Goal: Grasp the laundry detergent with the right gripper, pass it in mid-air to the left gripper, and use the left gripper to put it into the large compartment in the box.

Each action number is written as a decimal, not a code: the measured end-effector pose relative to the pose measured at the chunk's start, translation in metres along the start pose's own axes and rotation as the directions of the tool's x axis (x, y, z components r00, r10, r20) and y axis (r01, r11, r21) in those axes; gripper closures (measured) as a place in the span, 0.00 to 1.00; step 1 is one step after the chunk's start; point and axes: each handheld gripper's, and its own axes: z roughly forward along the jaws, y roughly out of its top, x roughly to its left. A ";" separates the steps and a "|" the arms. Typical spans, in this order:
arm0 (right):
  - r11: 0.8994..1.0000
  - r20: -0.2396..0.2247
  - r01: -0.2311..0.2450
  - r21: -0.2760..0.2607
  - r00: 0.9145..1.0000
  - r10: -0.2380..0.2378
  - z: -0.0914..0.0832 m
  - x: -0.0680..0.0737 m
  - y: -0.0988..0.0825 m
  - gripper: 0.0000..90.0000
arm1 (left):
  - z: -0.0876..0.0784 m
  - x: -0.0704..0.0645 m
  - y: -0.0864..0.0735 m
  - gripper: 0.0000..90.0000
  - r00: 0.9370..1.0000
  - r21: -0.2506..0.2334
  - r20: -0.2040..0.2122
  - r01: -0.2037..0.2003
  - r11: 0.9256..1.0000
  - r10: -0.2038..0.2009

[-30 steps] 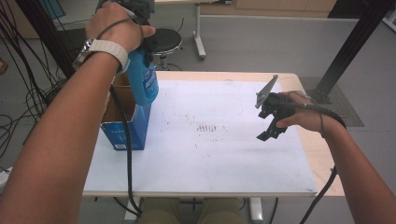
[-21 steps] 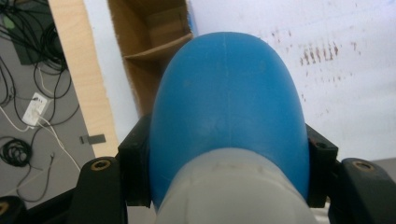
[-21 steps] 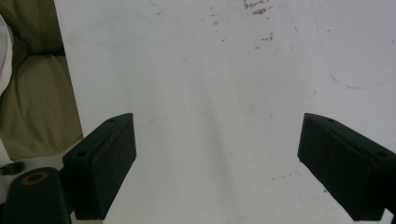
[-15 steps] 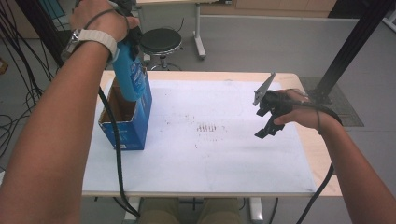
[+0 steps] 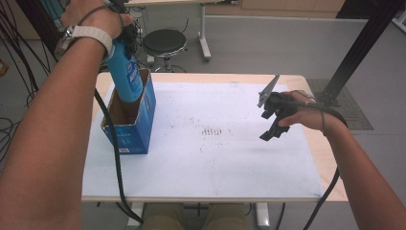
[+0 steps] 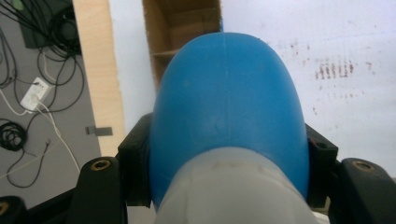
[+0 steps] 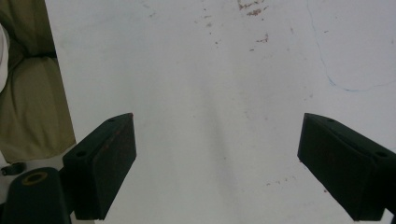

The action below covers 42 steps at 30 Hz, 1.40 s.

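- I read the left gripper [image 5: 125,36] jaws as clamped on the upper part of the blue bottle [image 5: 125,76], one jaw on each flank.
- I read the right gripper [image 5: 269,117] jaws as spread wide, nothing between them.
- The bottle stands nearly upright, its base inside the open blue carton [image 5: 131,122].
- The carton sits near the left edge of the table [image 5: 306,84], on the white mat [image 5: 230,163].
- The right gripper is above the mat, near the right edge.

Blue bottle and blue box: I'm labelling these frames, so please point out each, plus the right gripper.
blue bottle [image 5: 125,76], high view, middle of its body.
blue box [image 5: 130,139], high view, its front wall.
right gripper [image 5: 266,120], high view, midway between its jaw tips.
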 end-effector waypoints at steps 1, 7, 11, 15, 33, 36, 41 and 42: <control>1.000 -0.001 -0.001 -0.002 1.000 0.001 0.000 0.000 0.000 0.13 | 0.001 0.001 0.000 0.42 1.000 0.003 -0.008 -0.001 1.000 0.001; 1.000 -0.007 -0.006 -0.005 1.000 0.006 0.005 -0.002 -0.001 0.13 | 0.013 0.004 0.003 0.42 0.999 -0.004 -0.035 0.006 1.000 -0.006; 1.000 -0.007 -0.007 -0.004 1.000 0.007 0.006 -0.003 -0.001 0.13 | 0.022 0.008 0.003 0.42 0.999 -0.003 -0.038 0.010 1.000 -0.010; 1.000 -0.004 -0.010 -0.004 1.000 0.010 0.005 -0.003 0.000 0.13 | 0.032 0.011 0.002 0.42 0.999 0.006 -0.036 0.016 1.000 -0.016; 1.000 -0.010 -0.020 0.000 1.000 0.020 0.009 -0.002 -0.001 0.13 | 0.068 0.020 -0.005 0.42 0.999 0.030 -0.023 0.024 0.999 -0.024; 1.000 -0.012 -0.022 -0.001 1.000 0.022 0.010 -0.002 -0.001 0.13 | 0.073 0.019 -0.005 0.42 1.000 0.034 -0.022 0.023 0.999 -0.022; 1.000 -0.016 -0.020 0.001 1.000 0.020 0.012 -0.002 0.000 0.13 | 0.083 0.018 -0.006 0.42 1.000 0.031 -0.019 0.023 0.999 -0.022; 1.000 -0.017 -0.020 0.003 1.000 0.020 0.013 -0.002 0.000 0.13 | 0.085 0.018 -0.007 0.42 1.000 0.033 -0.019 0.020 0.999 -0.019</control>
